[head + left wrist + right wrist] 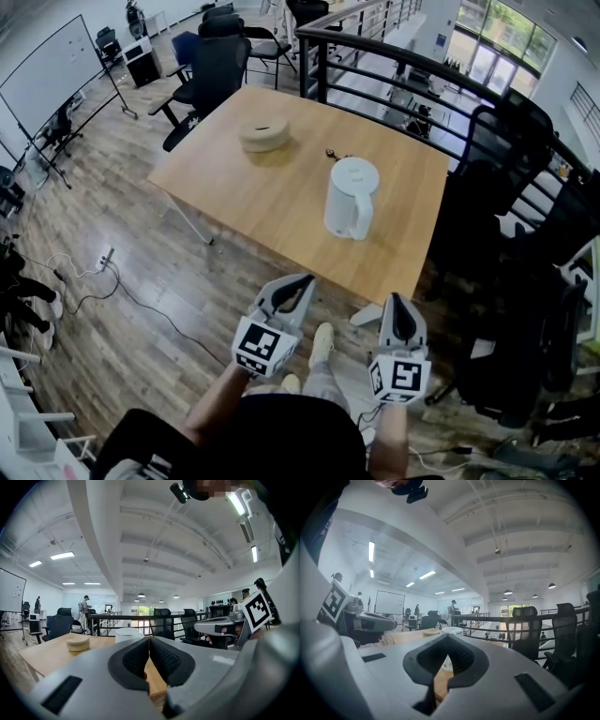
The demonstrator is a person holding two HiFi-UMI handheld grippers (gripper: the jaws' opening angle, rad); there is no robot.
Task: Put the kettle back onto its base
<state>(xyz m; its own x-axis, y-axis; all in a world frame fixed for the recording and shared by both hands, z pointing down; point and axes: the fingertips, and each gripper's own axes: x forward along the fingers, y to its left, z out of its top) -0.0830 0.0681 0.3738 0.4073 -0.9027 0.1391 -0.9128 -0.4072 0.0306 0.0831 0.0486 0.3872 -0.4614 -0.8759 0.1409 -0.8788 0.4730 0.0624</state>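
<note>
A white kettle (349,199) stands upright on the wooden table (281,206), right of the middle. Its round beige base (263,134) lies apart from it, farther back and to the left. Both grippers hover off the table's near edge, short of the kettle. My left gripper (302,281) has its jaws pressed together with nothing between them. My right gripper (396,302) is also shut and empty. In the left gripper view the kettle's top (127,633) shows just over the closed left gripper (149,639), with the base (78,643) to the left. The right gripper (448,637) points at the kettle (452,630).
A small dark object (335,154) lies on the table behind the kettle. Black office chairs (214,66) stand at the far side and another chair (487,187) at the right. A black railing (394,56) runs behind the table. Cables (122,291) trail on the wood floor.
</note>
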